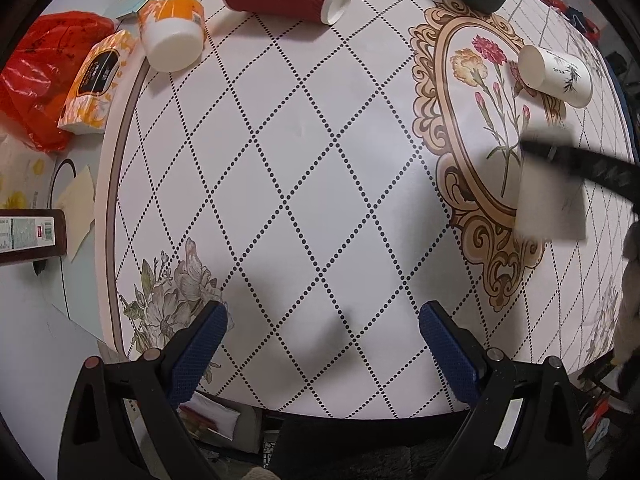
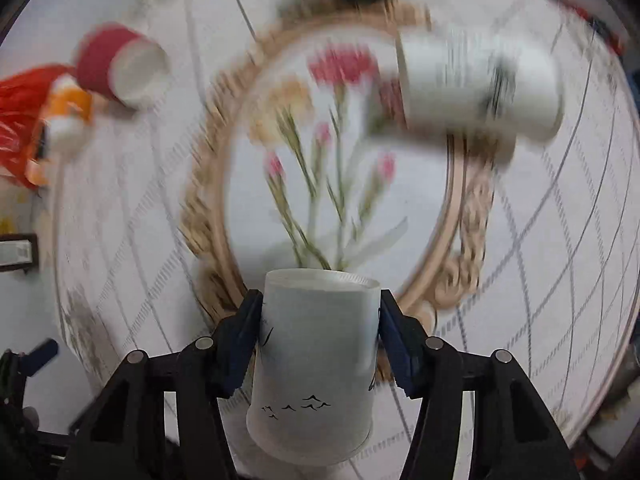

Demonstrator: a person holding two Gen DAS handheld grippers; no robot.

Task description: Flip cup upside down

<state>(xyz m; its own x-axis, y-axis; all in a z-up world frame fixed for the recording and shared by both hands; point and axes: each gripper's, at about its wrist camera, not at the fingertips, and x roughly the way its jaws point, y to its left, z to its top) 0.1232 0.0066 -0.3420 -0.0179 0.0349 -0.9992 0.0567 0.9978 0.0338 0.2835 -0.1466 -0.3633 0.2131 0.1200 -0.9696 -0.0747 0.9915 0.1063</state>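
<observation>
While the white cup (image 2: 316, 364) is gripped between the pads of the right tongs (image 2: 320, 340), the rest of the right wrist view is smeared by motion blur, so a rotation is judged to be under way. The cup is clamped across its body, its narrower closed base pointing away from the tongs and its wider rim toward the camera; whether it touches the counter (image 1: 304, 128) cannot be told. The left tongs (image 1: 323, 350) are spread wide and hold nothing, poised above bare counter with the other cups well ahead of them.

For the step to be done well, the squeeze should be kept firm but light, since thin paper walls are likely to buckle. The turn should be finished until the rim faces squarely down, and the cup should be lowered level so the whole rim lands at once. The lying white cup (image 2: 478, 88) far ahead of the right tongs should be avoided, and release made only once the rim is seated.
</observation>
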